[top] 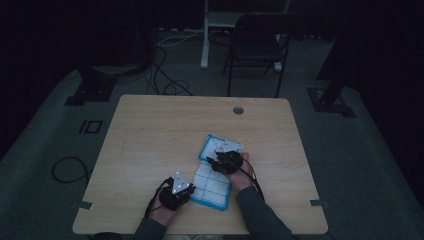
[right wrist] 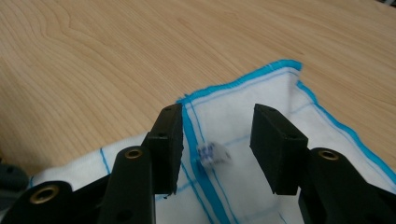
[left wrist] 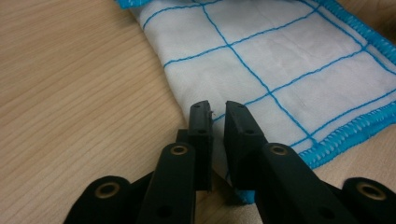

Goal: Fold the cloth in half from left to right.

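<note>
I am reaching both forearms in from the near edge of the wooden table (top: pixel 150 125), a gripper in each hand. My left gripper (left wrist: pixel 217 108) is sitting low at the near left edge of the white cloth with blue grid lines (top: pixel 215 170), angled toward the right; its jaws are nearly together, pinching a fold of the cloth's edge between them. The cloth is lying on the near right part of the table, partly folded over, with its blue-stitched hem showing at the far corner. My right gripper (right wrist: pixel 217 122) is hovering over the far half of the cloth, pointing left and away from me, jaws standing apart with nothing between them. A small white tag (right wrist: pixel 214 154) is lying on the cloth below that gap.
</note>
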`<state>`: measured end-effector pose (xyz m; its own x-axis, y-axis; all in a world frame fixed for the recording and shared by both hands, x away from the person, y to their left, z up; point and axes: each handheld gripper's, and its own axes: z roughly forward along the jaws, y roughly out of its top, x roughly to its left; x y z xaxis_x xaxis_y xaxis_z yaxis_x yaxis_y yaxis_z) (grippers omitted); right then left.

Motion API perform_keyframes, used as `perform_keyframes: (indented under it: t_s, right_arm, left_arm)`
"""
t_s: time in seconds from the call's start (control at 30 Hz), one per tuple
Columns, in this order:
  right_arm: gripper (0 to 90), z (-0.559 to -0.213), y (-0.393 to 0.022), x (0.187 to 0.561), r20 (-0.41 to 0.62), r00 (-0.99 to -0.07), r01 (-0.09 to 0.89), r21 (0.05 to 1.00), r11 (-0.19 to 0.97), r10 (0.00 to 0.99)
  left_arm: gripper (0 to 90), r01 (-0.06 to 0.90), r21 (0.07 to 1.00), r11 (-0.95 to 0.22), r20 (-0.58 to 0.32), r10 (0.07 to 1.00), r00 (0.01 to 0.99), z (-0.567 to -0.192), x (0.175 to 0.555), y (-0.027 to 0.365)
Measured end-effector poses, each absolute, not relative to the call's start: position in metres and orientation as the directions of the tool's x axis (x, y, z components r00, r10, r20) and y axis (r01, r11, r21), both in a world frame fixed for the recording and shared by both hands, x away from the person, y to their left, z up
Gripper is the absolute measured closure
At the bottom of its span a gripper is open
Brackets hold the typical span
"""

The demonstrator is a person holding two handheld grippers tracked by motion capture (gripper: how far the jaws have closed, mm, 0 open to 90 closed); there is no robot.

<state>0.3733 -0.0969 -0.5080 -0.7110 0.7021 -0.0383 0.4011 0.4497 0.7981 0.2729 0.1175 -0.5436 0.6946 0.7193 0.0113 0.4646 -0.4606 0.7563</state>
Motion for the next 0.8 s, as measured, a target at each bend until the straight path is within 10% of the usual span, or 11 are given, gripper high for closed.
perform_keyframes:
  t_s: [0.4, 0.8]
  right_arm:
    - [53.7, -0.528, -0.065, 0.388, -0.096, -0.738, 0.400, 0.735, 0.547, 0.668]
    - [83.7, -0.525, -0.075, 0.396, -0.091, -0.731, 0.403, 0.742, 0.535, 0.677]
  left_arm:
    - [89.6, 0.482, 0.757, -0.441, -0.016, 0.724, 0.689, -0.545, 0.274, 0.120]
    - [90.0, 0.510, 0.754, -0.415, -0.052, 0.736, 0.675, -0.545, 0.274, 0.121]
